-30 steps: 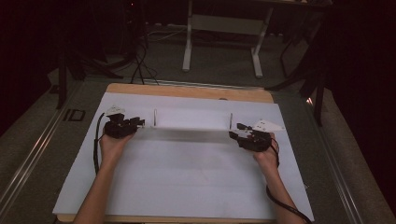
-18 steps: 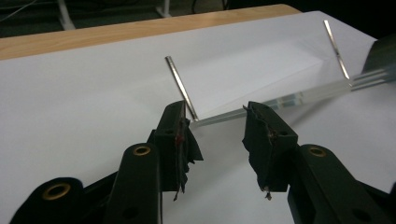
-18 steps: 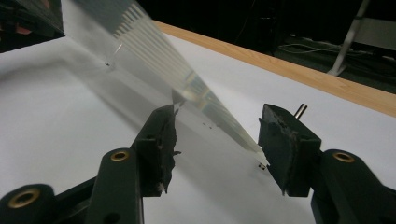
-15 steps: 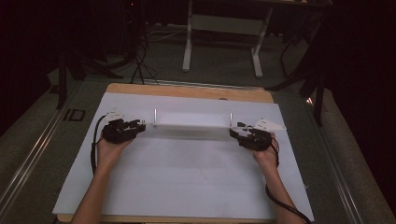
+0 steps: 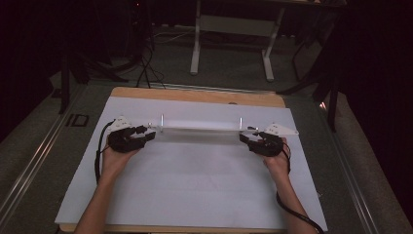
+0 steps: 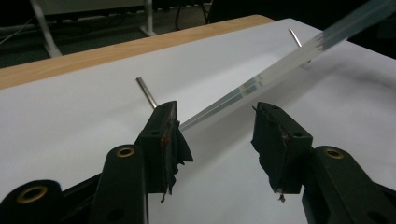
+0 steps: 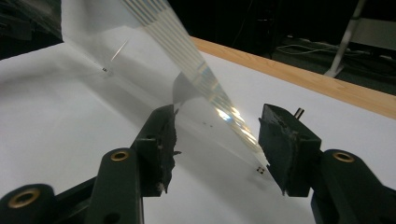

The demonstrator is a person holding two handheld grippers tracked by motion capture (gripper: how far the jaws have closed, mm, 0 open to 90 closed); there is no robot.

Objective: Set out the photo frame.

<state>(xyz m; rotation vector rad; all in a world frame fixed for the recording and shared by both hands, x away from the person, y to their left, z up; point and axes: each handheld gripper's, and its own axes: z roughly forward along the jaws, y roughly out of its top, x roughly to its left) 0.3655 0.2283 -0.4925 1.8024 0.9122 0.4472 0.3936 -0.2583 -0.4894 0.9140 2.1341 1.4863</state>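
A long clear plastic strip (image 5: 200, 129) lies across the white sheet (image 5: 195, 185) between two thin upright metal pins (image 5: 161, 119) (image 5: 240, 122). My left gripper (image 5: 148, 135) is at the strip's left end. In the left gripper view its jaws stand open, and the strip (image 6: 261, 79) runs away from beside the left jaw, past the near pin (image 6: 147, 93). My right gripper (image 5: 245, 139) is at the right end. In the right gripper view its jaws stand open around the strip (image 7: 205, 88), with a pin (image 7: 299, 112) just behind the right jaw.
The white sheet covers a wooden table whose bare edge (image 5: 195, 94) shows at the back. A desk frame (image 5: 234, 39) and cables (image 5: 146, 63) stand on the dark floor beyond. Cables trail from both grippers along the forearms.
The left hand has drawn slightly nearer to me and its jaws now sit at the strip's end. The right gripper has barely moved.
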